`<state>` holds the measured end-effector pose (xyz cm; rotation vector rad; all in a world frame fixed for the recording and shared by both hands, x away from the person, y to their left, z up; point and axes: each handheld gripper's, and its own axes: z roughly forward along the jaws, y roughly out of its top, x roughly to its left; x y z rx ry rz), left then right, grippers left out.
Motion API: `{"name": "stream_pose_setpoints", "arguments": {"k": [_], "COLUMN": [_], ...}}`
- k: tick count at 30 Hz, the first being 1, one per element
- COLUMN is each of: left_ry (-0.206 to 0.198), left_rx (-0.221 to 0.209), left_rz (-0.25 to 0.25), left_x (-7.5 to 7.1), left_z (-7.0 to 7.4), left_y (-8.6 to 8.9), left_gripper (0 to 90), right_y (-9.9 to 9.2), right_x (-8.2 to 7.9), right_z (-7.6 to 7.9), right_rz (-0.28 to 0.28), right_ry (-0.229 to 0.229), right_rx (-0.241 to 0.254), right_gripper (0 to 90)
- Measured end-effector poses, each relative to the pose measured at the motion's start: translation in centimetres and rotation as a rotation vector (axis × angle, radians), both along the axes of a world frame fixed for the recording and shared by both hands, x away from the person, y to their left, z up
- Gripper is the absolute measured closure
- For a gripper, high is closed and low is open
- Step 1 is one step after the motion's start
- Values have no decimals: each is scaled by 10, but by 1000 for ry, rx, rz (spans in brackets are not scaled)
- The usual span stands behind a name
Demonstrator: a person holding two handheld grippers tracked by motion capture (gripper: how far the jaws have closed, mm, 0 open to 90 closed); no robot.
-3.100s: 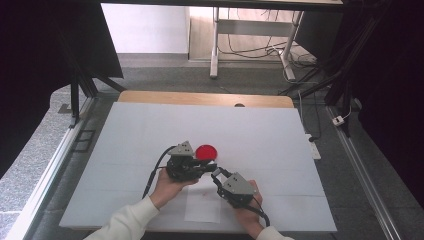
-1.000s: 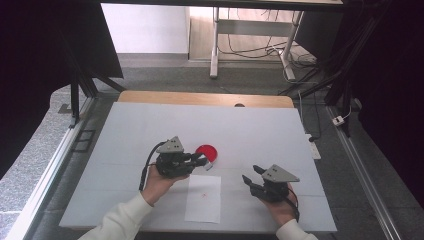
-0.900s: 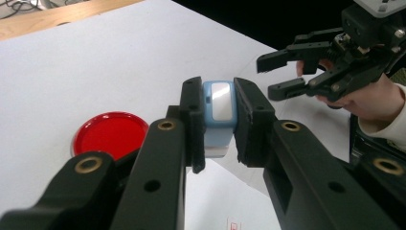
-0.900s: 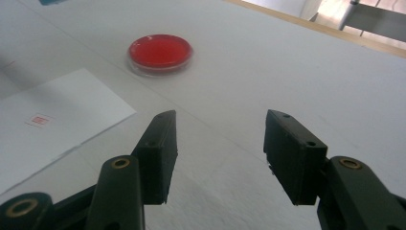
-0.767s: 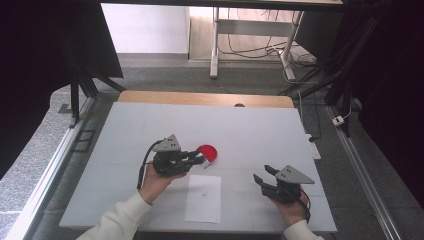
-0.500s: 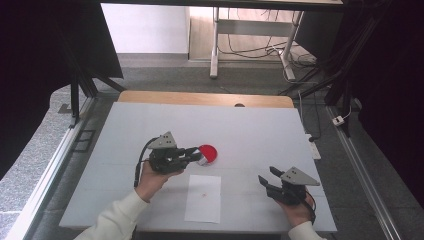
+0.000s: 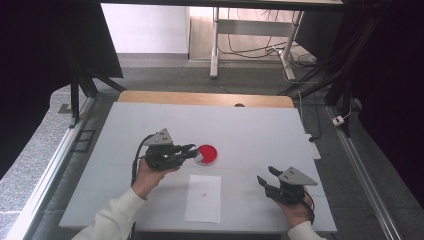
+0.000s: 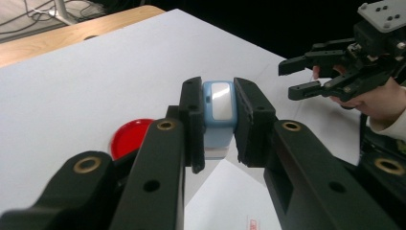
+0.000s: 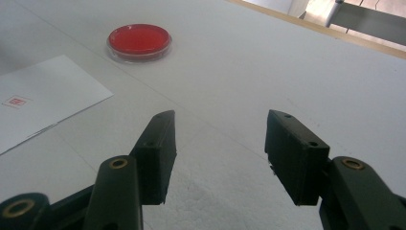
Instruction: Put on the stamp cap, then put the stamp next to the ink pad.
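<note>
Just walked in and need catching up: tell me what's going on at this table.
A person works two handheld grippers over a white table. The left gripper is shut on a small light-blue stamp-like block, held above the table near a red-filled round dish. A sheet of paper with a small red mark lies in front of the person. The right gripper is open and empty, off to the right.

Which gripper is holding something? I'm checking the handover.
The left gripper: its jaws clamp a small blue stamp. The right gripper has its jaws spread with nothing between them.
</note>
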<state>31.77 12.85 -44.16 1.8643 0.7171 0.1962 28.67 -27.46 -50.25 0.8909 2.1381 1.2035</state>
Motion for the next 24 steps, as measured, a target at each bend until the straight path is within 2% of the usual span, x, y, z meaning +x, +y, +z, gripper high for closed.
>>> {"name": "stream_pose_setpoints", "arguments": {"k": [11, 24], "left_ry": [-12, 5], "left_rx": [19, 50], "left_rz": [37, 69], "left_x": [5, 19], "left_z": [0, -7], "left_y": [7, 8], "left_gripper": [746, 746], "right_y": [0, 1], "right_x": [0, 1], "right_z": [0, 0], "right_rz": [-2, -4], "right_ry": [-3, -2], "right_rx": [-3, -12], "right_gripper": [440, 440]}}
